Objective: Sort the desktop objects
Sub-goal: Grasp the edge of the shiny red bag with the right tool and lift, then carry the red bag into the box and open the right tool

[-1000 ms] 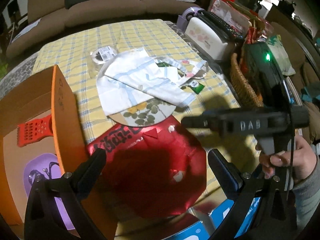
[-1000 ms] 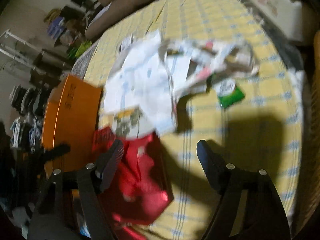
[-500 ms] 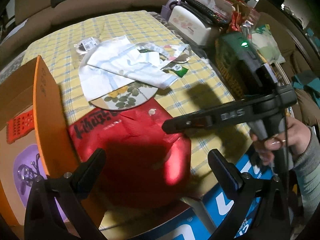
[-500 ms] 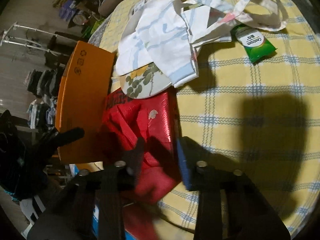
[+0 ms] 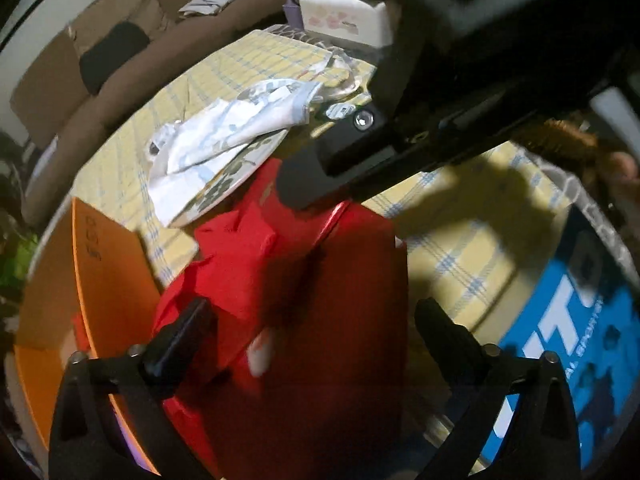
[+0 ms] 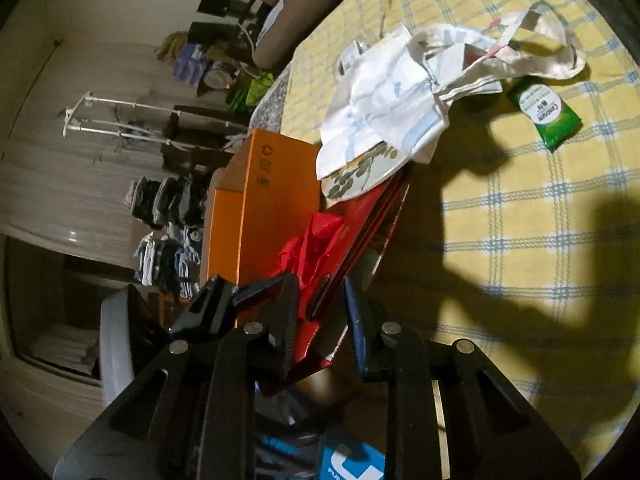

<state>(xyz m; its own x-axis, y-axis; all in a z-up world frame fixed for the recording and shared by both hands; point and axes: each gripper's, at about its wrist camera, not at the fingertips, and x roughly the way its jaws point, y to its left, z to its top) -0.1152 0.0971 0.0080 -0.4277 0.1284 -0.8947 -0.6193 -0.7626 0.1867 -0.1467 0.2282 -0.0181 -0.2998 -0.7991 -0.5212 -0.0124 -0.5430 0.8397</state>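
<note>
Pinching the near edge of a red gift bag (image 6: 352,240), right gripper (image 6: 320,312) with jaws just narrowed onto it, at the edge of a yellow checked tablecloth (image 6: 520,216). Beside the bag, an orange box (image 6: 272,200). Hovering above the bag (image 5: 320,320), left gripper (image 5: 312,320), jaws wide, just narrowing slightly, touching nothing. Behind, a floral plate (image 5: 240,168) under a white cloth bag (image 5: 224,132).

Black hand-held gripper (image 6: 320,312) with silver screws.
</note>
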